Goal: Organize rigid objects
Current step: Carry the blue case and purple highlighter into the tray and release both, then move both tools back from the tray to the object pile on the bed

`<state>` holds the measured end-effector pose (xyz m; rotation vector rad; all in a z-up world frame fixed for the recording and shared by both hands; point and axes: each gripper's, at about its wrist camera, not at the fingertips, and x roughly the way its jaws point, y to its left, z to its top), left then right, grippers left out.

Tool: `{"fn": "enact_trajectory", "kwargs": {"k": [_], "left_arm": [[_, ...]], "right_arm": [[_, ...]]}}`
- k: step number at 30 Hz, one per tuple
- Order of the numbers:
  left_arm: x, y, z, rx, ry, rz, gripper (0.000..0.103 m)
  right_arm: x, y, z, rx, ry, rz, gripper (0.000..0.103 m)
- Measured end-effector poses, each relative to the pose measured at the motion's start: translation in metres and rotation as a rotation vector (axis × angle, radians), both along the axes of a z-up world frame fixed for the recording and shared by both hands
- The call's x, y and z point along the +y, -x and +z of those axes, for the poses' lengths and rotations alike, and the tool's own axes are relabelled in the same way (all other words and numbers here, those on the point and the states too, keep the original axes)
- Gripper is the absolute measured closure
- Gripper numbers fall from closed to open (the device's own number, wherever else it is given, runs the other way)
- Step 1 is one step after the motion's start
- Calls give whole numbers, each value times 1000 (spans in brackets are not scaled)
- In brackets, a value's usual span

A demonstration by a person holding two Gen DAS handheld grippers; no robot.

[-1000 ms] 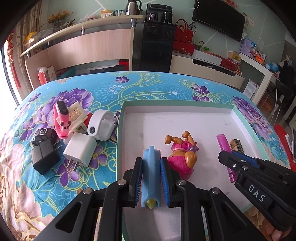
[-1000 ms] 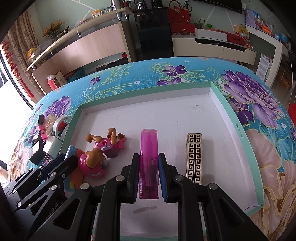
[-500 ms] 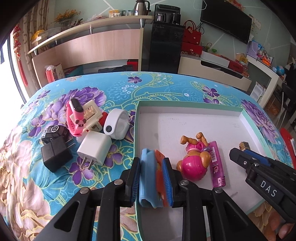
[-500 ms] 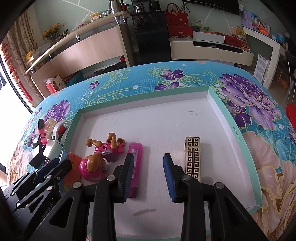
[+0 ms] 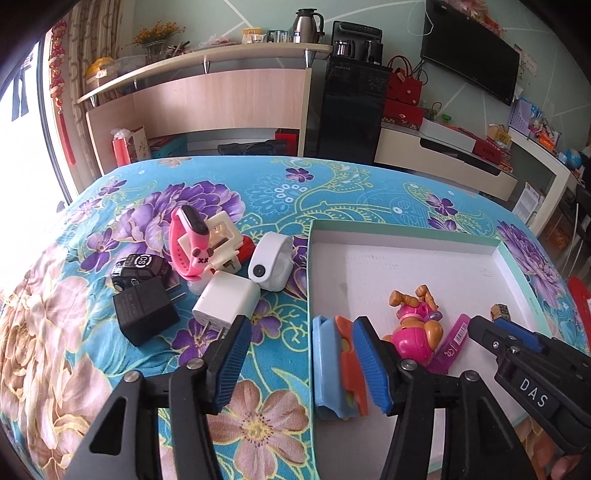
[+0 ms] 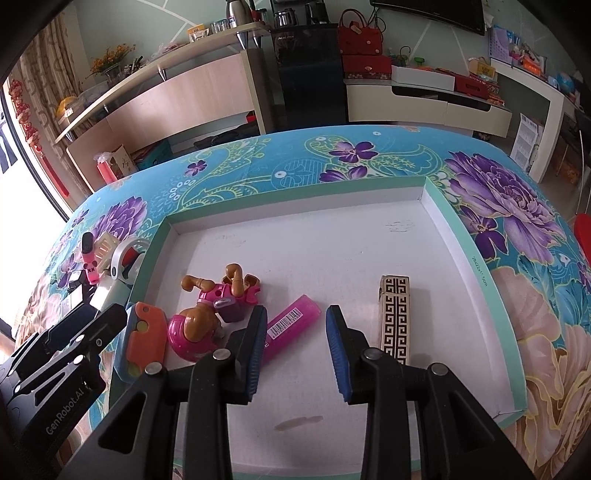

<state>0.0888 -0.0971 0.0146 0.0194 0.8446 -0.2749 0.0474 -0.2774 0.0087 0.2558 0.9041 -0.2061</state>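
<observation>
As left tongs just opened, blue-orange toy leans on right pad, may topple; right tongs apart, empty.

Floral table (tray, chargers)

I am looking into a home living room. A flat television hangs on the pale green wall above a low white media cabinet stacked with red gift boxes. A black water dispenser stands beside a curved wooden counter carrying a steel kettle and yellow flowers. My bench wears a bright floral tablecloth, and red festive ornaments hang by the window.
</observation>
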Motion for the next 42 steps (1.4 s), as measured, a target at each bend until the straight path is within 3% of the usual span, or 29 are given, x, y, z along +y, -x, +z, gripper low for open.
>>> {"fn": "enact_trajectory", "kwargs": {"k": [8,14,16,19,22,29,36,42], "left_arm": [[13,-7,-6,23,2,57,20],[19,-8,-9,15,-14,103,0],[20,-9,-9,9,-24,116,0],[22,-10,-11,13,-34,132,0],[26,-11,-12,20,-33,148,0],[33,-14,-14,25,-37,180,0],[41,-20,-16,83,-44,207,0],[49,-30,9,95,-34,232,0]], "right_arm": [[4,-1,-1,-5,1,14,50],[5,-2,-1,-6,-9,16,48],[5,-2,-2,-9,-11,14,47],[5,-2,-2,-15,-21,14,32],[5,-2,-1,-23,-32,18,31],[6,-4,-2,-30,-32,16,14],[3,-5,-5,-32,-52,-12,12],[3,-4,-1,-44,-36,-35,12]]}}
